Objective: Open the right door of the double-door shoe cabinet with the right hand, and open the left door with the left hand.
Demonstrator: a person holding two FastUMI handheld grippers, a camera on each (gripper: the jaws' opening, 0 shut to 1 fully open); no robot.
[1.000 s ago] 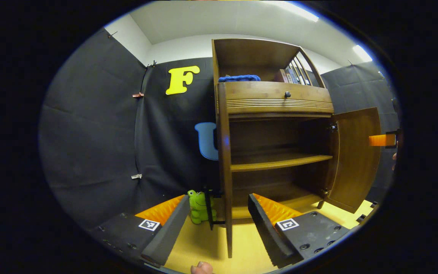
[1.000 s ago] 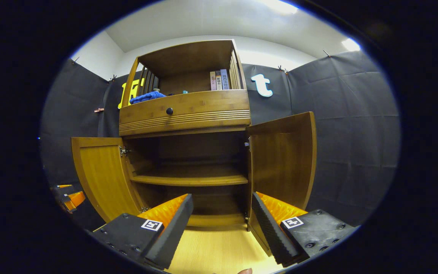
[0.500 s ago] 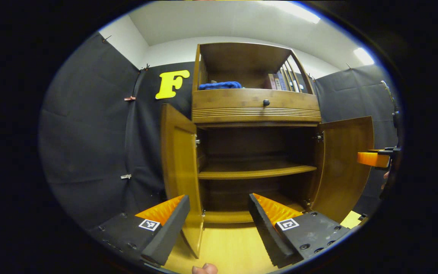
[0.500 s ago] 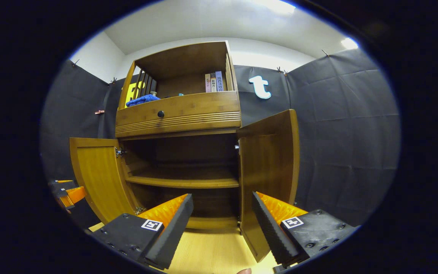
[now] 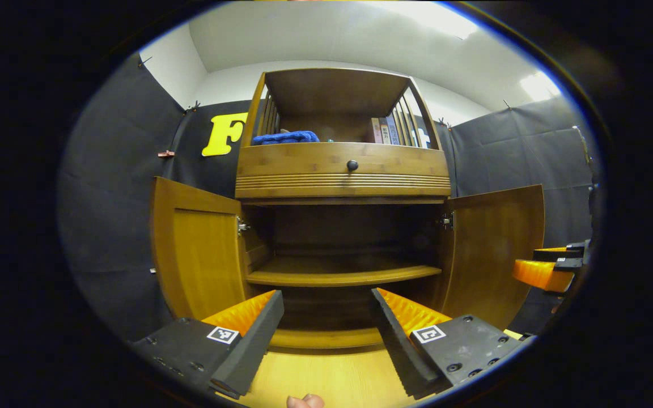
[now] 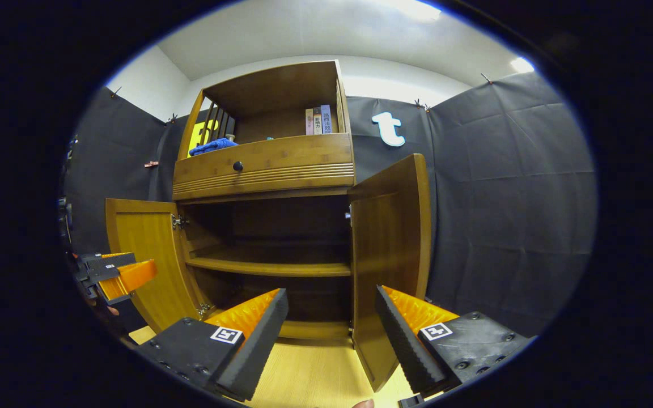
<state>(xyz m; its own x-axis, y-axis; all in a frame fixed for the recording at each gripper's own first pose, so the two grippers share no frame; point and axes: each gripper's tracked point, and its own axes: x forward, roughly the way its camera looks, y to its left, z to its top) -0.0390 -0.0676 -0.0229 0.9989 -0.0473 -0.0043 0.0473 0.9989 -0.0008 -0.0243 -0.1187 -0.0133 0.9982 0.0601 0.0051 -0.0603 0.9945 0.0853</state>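
While both doors are standing open, you are holding each gripper back from the shoe cabinet [image 5: 342, 170] with jaws spread on nothing.

You are facing the left door [image 5: 197, 249] up and left of your left gripper [image 5: 326, 334], and the right door [image 6: 390, 249], edge-on with its long axis upright, just above your right gripper [image 6: 331, 334]. Neither is touching wood. By my judgement nothing is left to pull; the pale wooden floor [image 6: 315, 379] is lying between you and the booth's black cloth walls.

Wooden floor [image 5: 338, 379] carries shoe cabinet [image 5: 342, 170]; blue cloth [image 5: 285, 137], books [image 5: 386, 130] on top shelf.
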